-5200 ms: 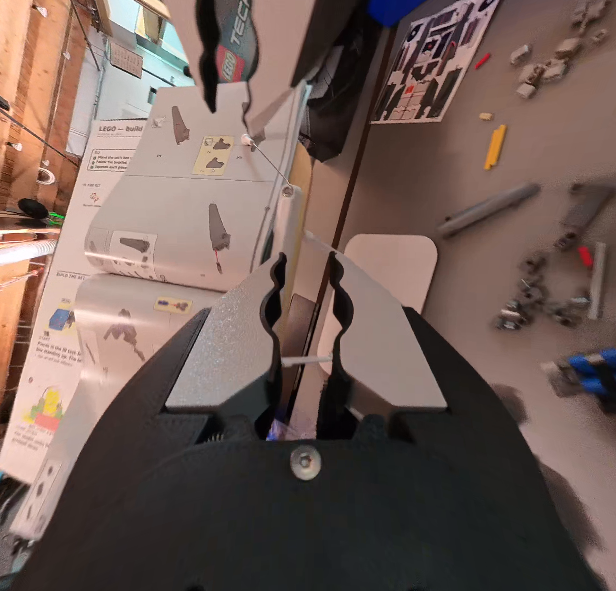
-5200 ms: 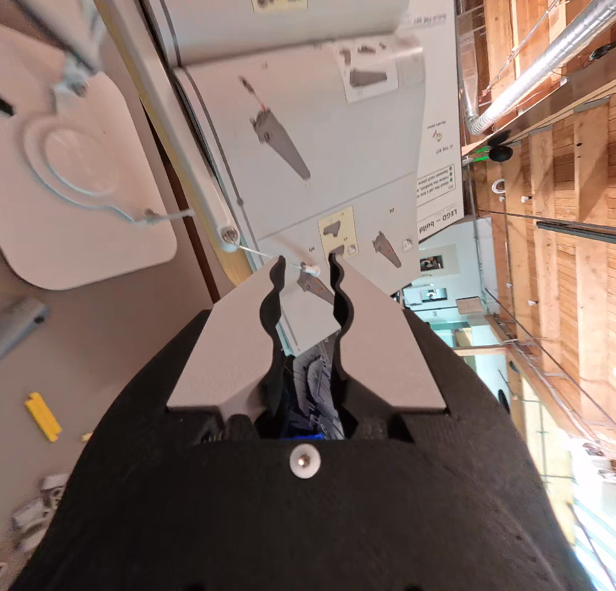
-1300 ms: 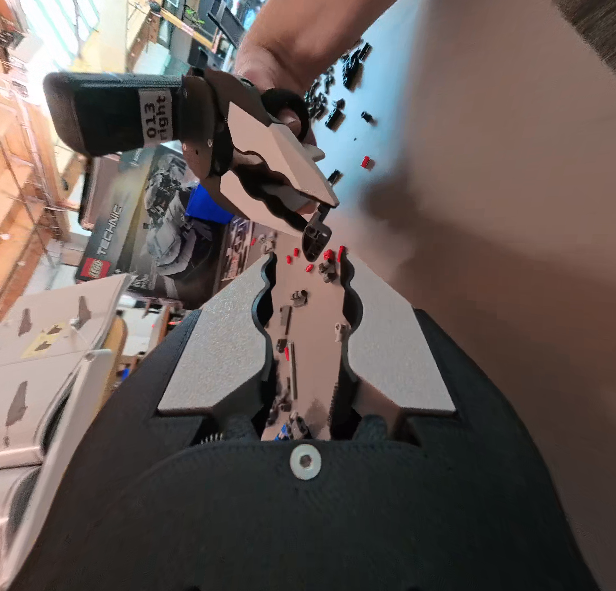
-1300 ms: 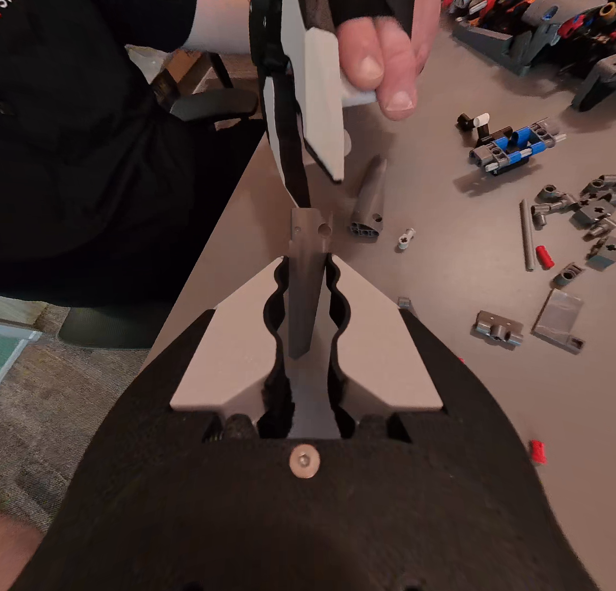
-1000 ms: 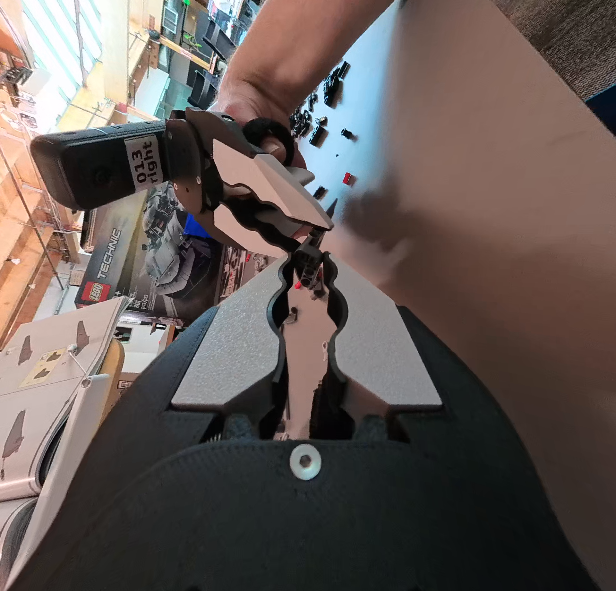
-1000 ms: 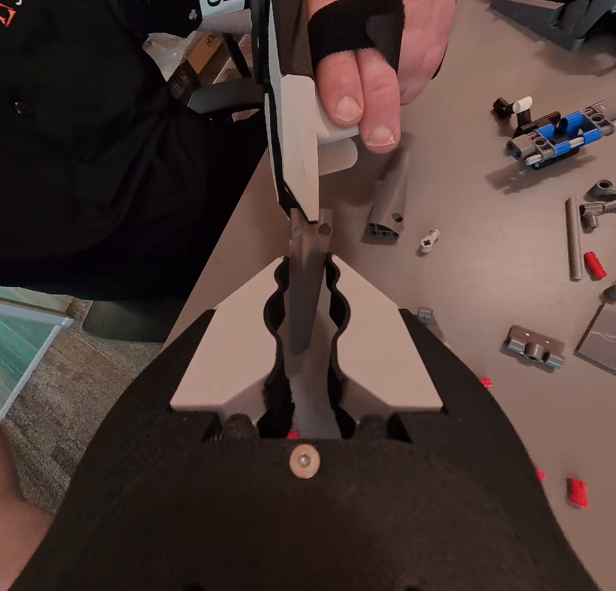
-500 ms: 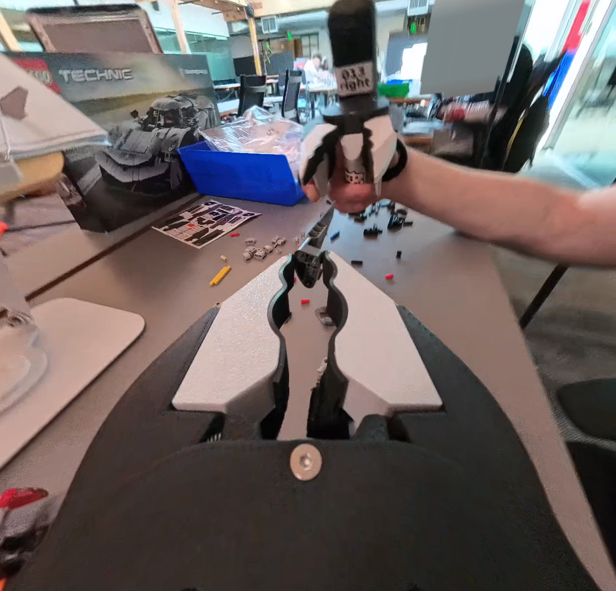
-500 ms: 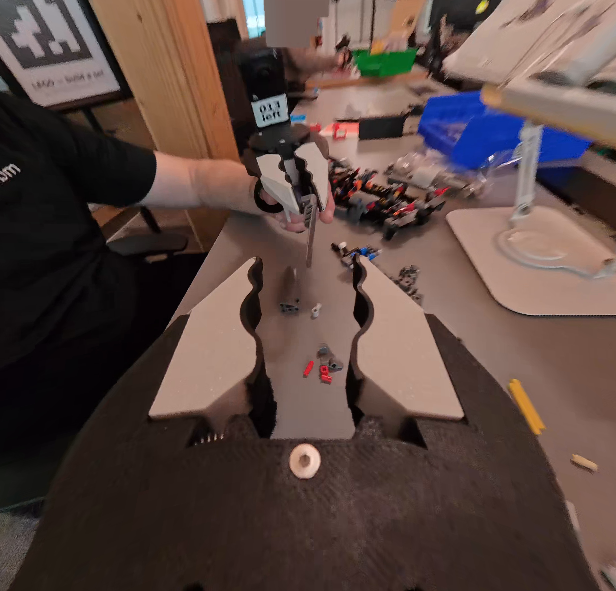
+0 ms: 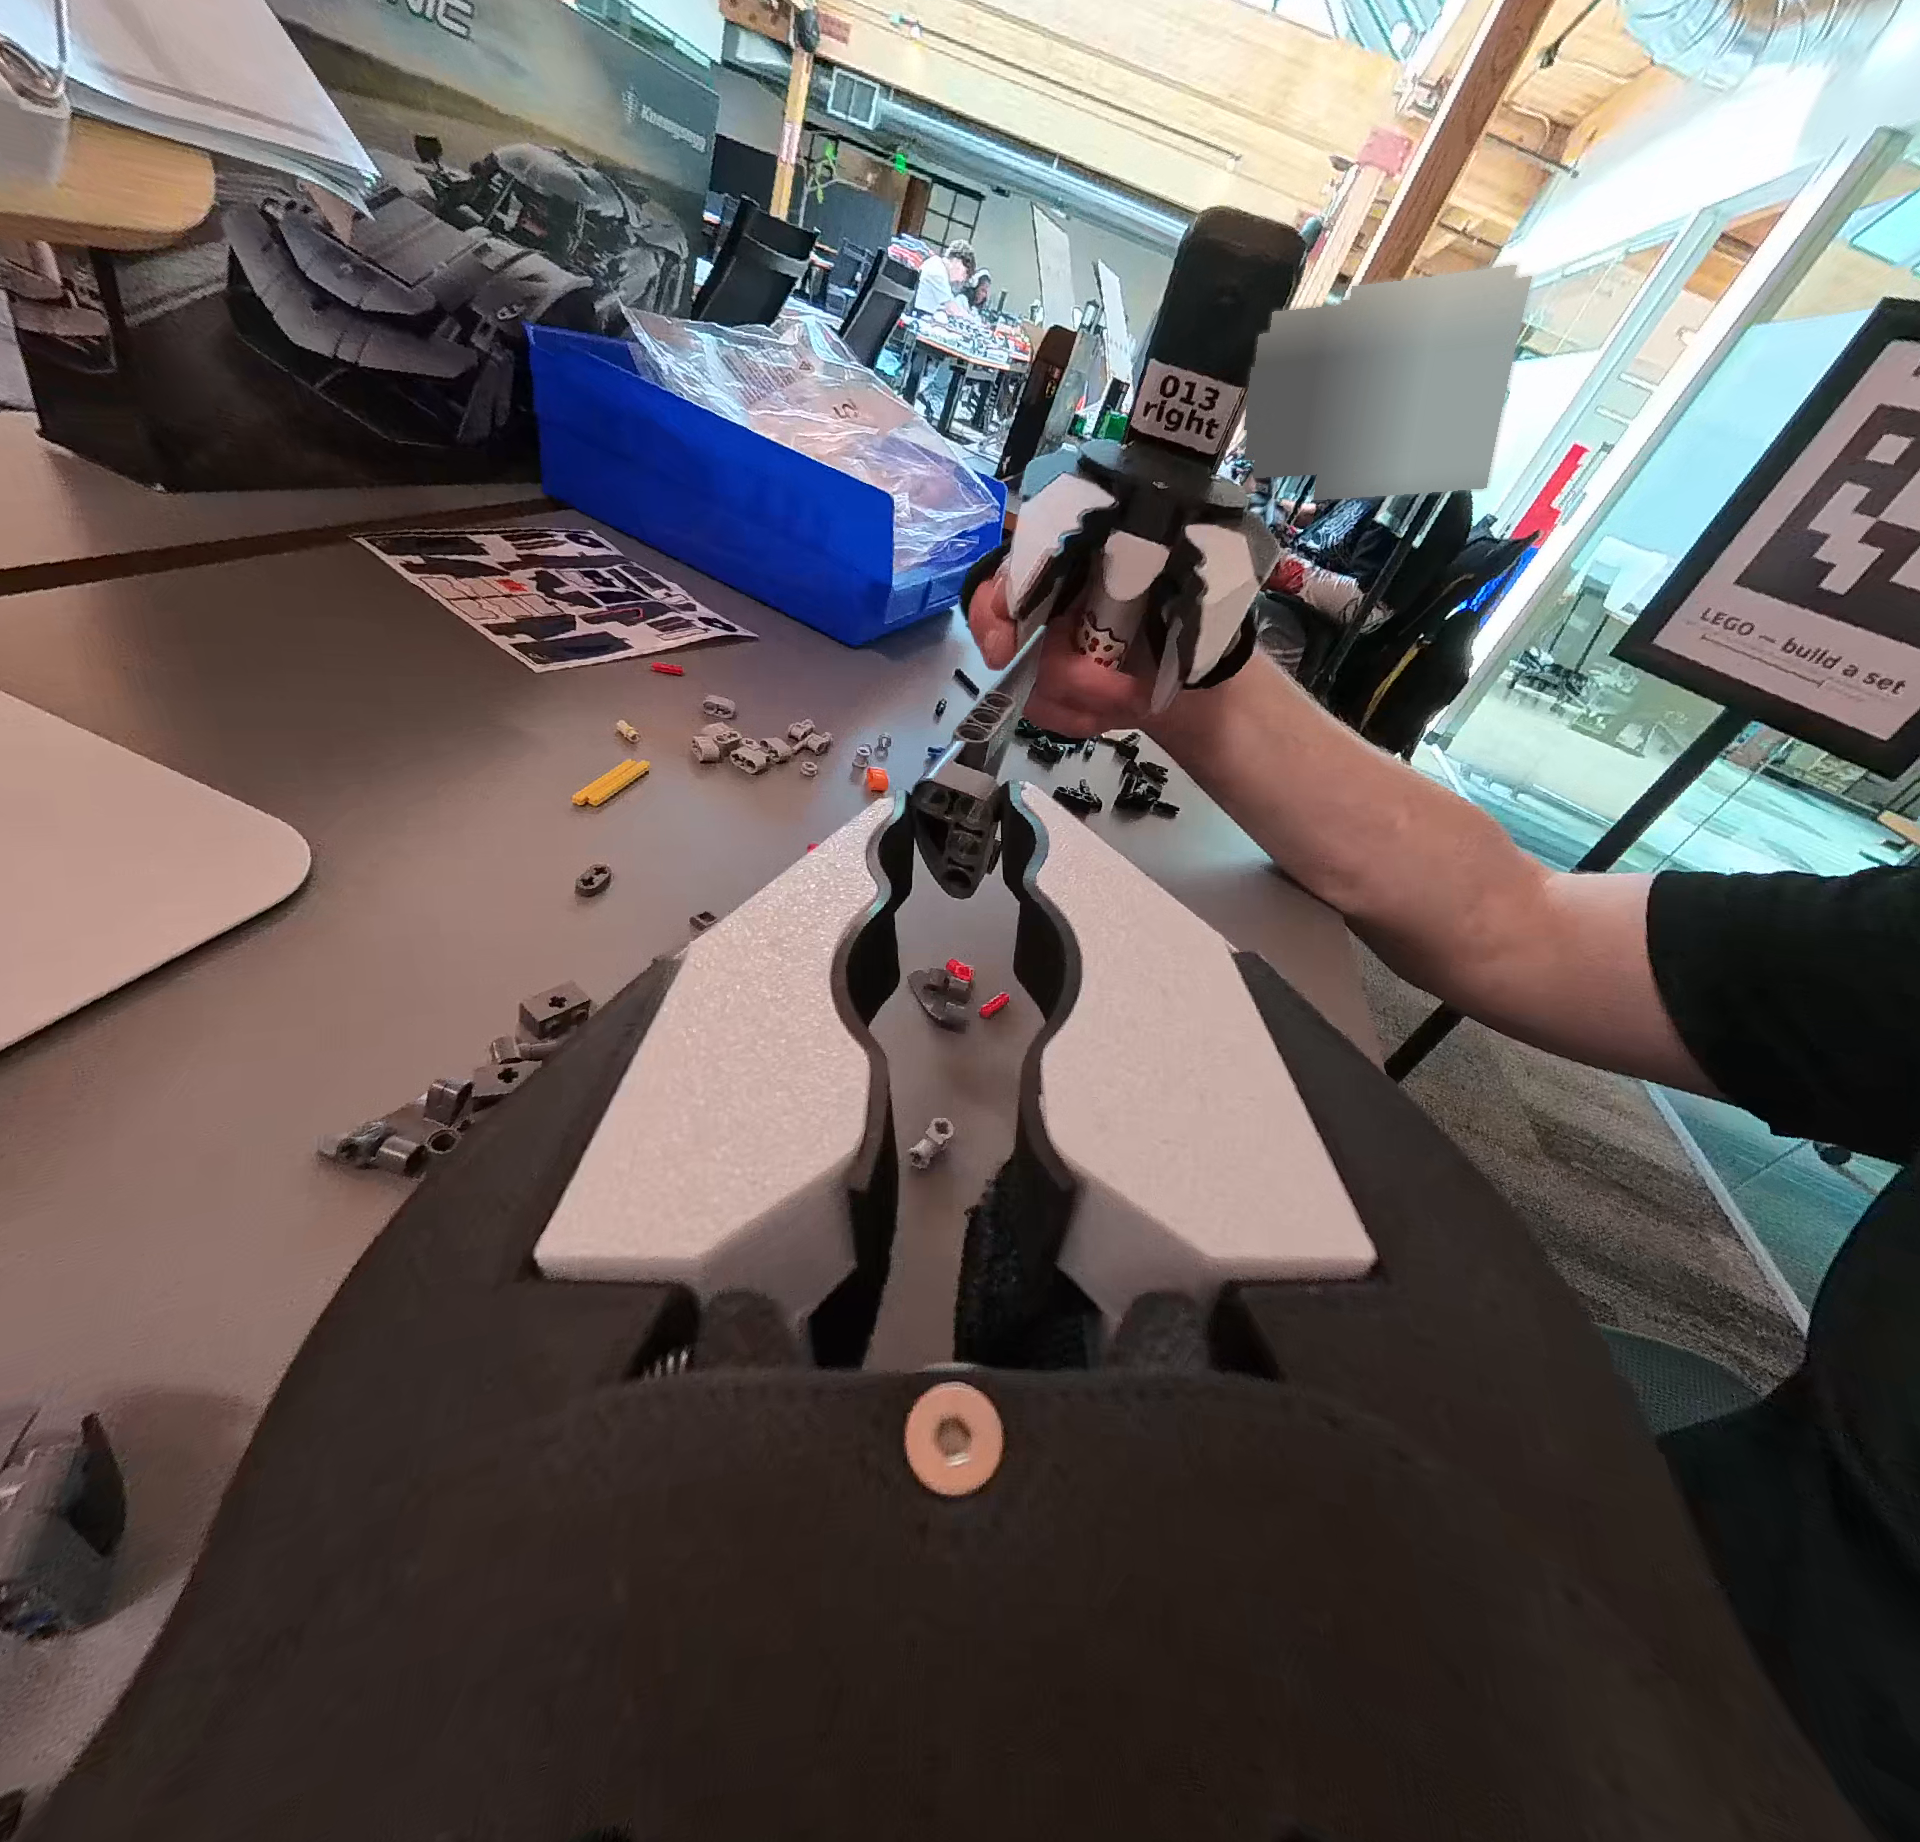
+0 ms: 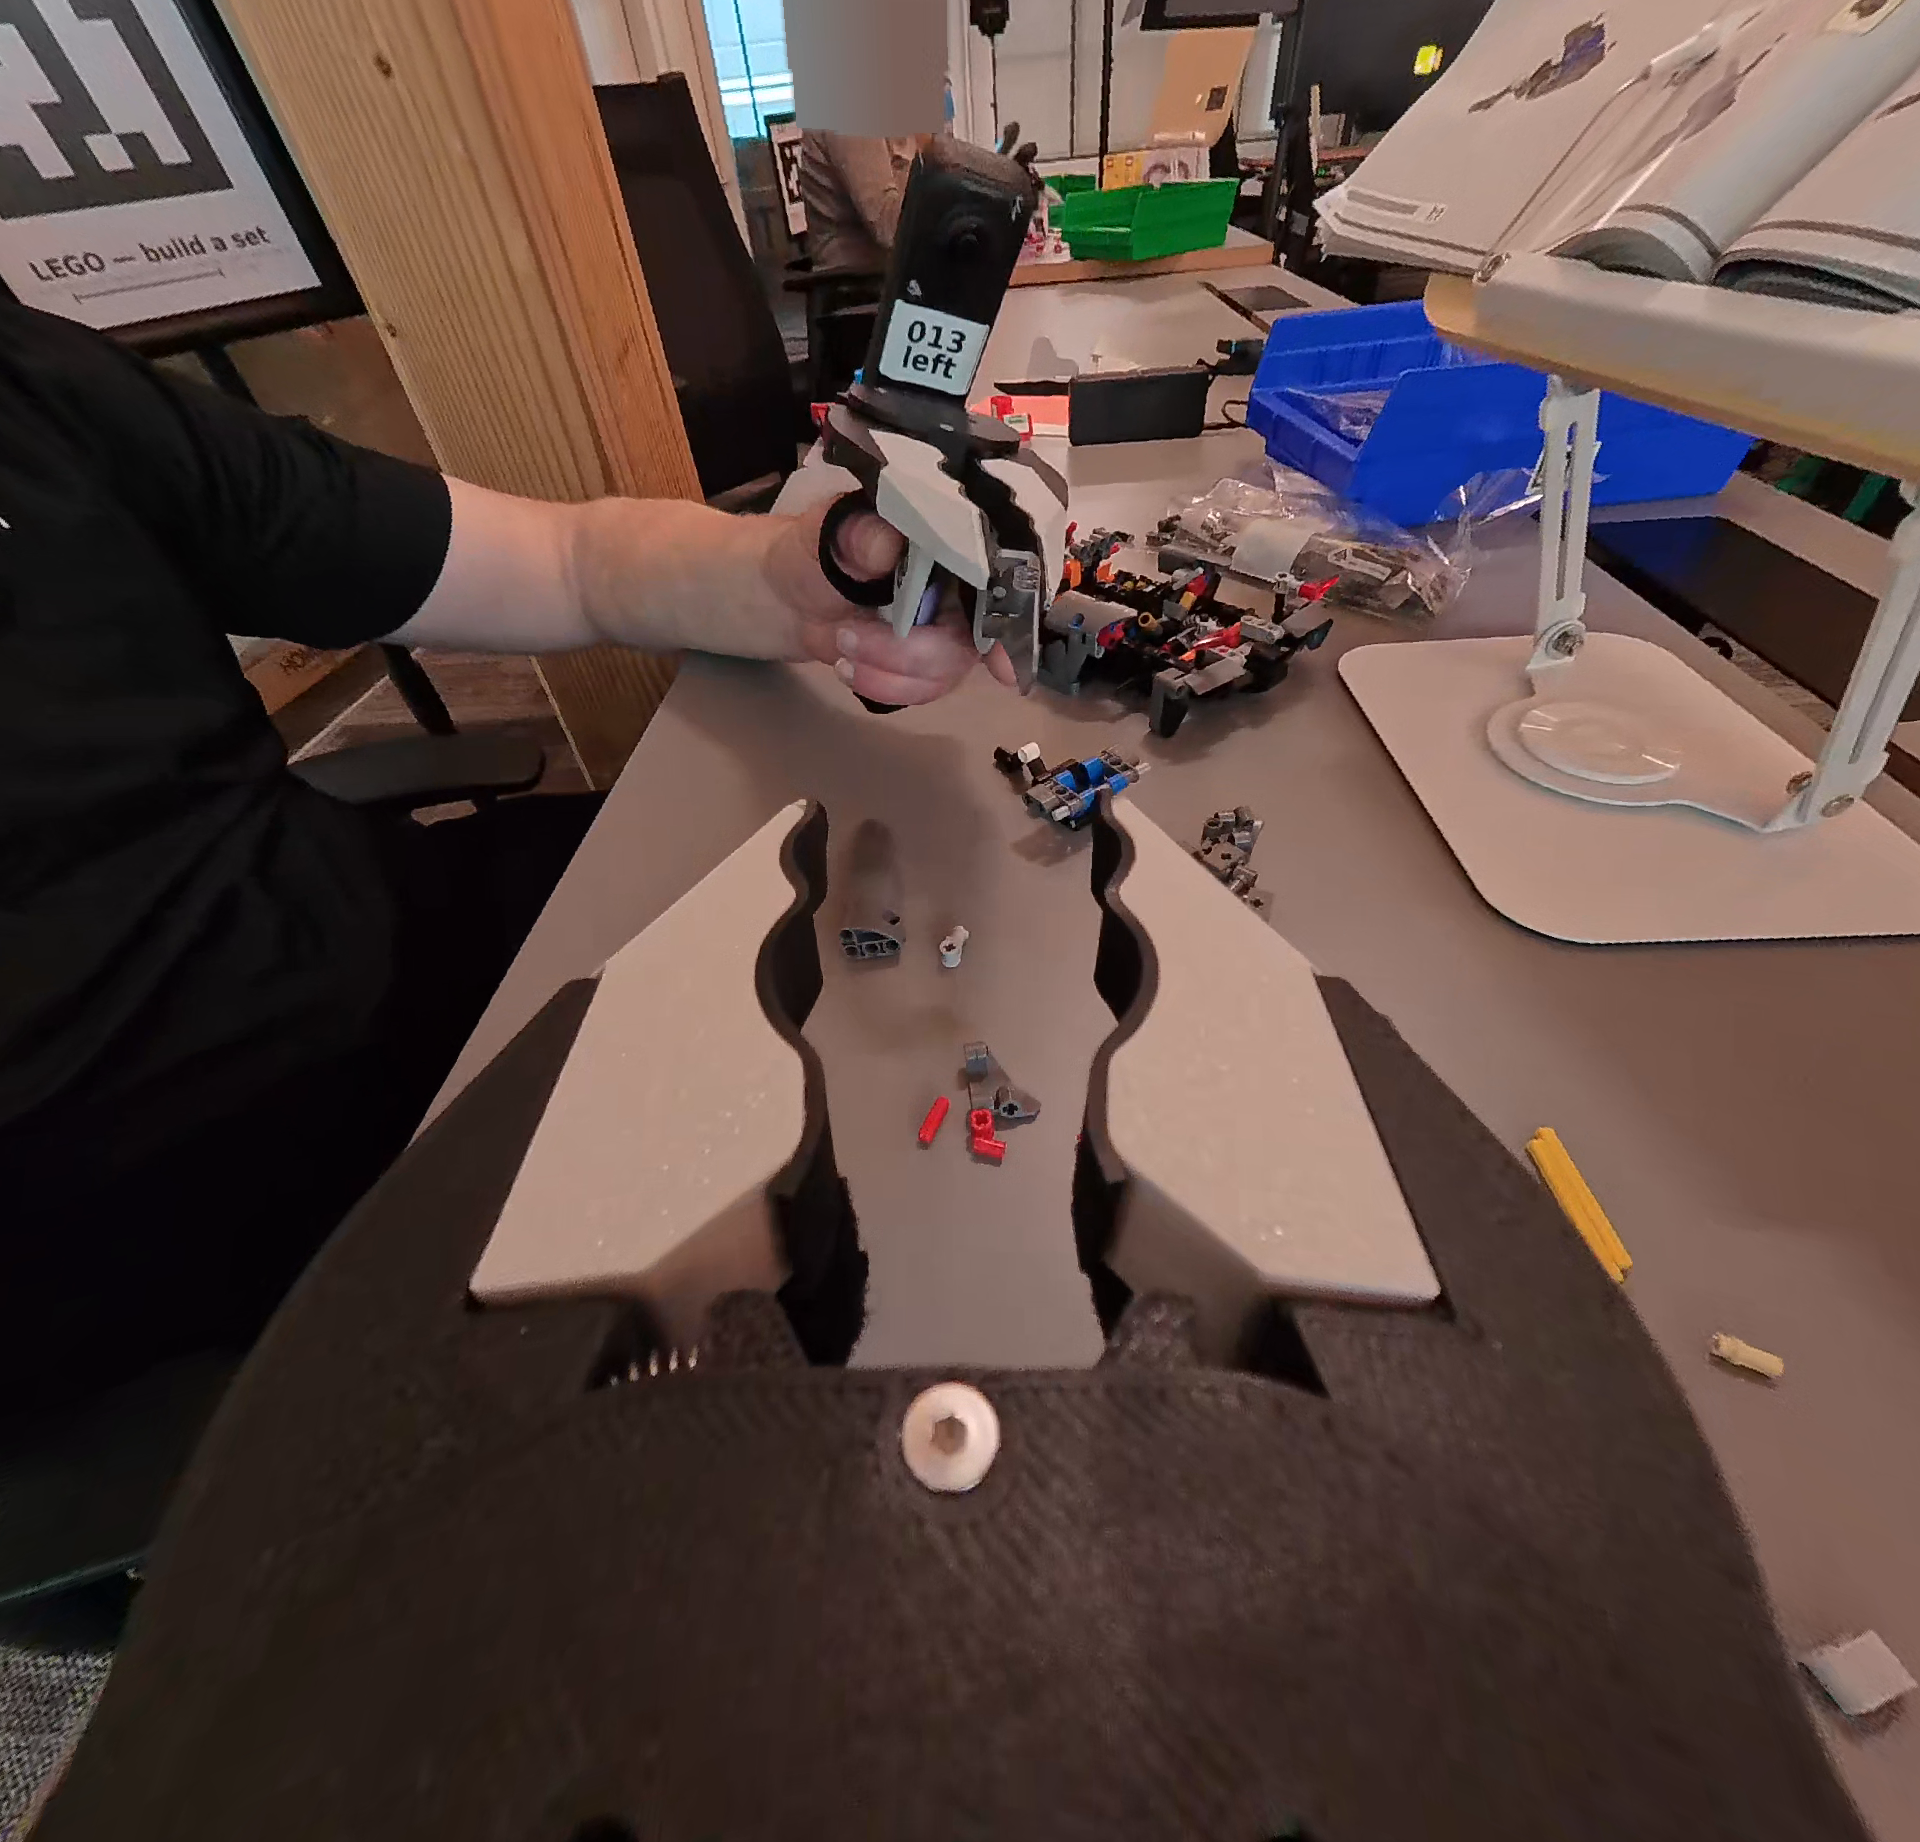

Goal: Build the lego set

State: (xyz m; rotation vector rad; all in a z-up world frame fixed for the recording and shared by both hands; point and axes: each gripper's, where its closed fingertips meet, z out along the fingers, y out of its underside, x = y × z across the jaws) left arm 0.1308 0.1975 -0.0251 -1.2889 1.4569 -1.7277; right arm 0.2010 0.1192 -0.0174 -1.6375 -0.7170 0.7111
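Note:
My left gripper is shut on the thick end of a long grey tapered panel, held in the air above the table. In the right wrist view the left gripper points down with the panel hanging from it, close to the partly built chassis. My right gripper is open and empty, above loose parts. It also shows far off in the left wrist view, open. A second grey tapered piece, a white pin and red pins lie on the table.
A booklet stand's white base stands at the right, with the open instruction booklet above it. A blue bin, a sticker sheet, a yellow axle and a small blue-grey subassembly are on the table. A person sits at the near edge. My right fingertips sit around 12 cm from my left ones. From the left gripper's tips to the white pin is close to 12 cm. Look for it in the left wrist view too.
Both grippers left the booklet. The right gripper held the grey panel, the left shut on it, and the right let go and drew back. The left has carried the panel toward the chassis.

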